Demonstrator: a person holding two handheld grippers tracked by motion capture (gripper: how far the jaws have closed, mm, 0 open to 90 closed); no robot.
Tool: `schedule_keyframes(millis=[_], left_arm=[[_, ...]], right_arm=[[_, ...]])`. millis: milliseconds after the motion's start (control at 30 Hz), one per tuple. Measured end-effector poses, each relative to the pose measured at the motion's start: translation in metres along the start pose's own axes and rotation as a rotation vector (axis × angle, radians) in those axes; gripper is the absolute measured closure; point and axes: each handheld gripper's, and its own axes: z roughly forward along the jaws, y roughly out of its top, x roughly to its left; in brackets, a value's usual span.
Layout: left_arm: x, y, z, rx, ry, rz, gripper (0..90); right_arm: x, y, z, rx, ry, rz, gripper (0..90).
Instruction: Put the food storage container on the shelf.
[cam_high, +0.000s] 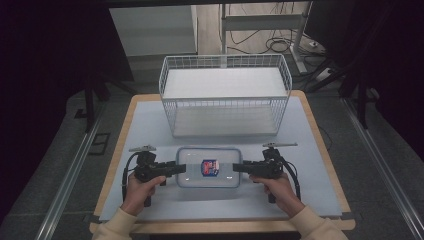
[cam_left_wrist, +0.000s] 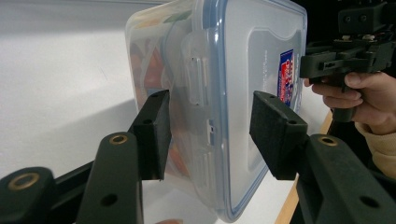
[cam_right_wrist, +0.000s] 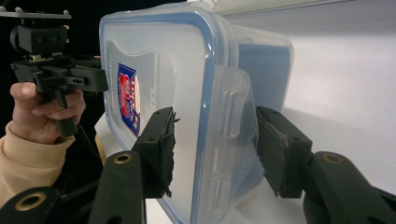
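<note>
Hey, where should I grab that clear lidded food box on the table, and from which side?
Grip the food box by its two short ends, one gripper from each side, fingers straddling lid rim and latch flap. It lies flat and wide, so end grips look best balanced.

I see a white wire basket (cam_high: 225, 95) standing at the far middle of my pale table (cam_high: 150, 125), a wood edge around the tabletop, grey floor on both sides, metal rails (cam_high: 70, 175) along the floor, loose cables (cam_high: 280, 45) beyond the table
</note>
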Motion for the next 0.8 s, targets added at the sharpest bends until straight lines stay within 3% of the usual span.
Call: schedule_keyframes(millis=[333, 800], left_arm=[[-0.005, 0.003, 0.001, -0.019, 0.007, 0.015, 49.5], [-0.015, 0.012, 0.000, -0.037, -0.001, 0.049, 49.7]], right_arm=[[0.000, 0.002, -0.004, -0.011, 0.001, -0.012, 49.4], [0.008, 0.012, -0.018, -0.049, -0.014, -0.072, 49.5]])
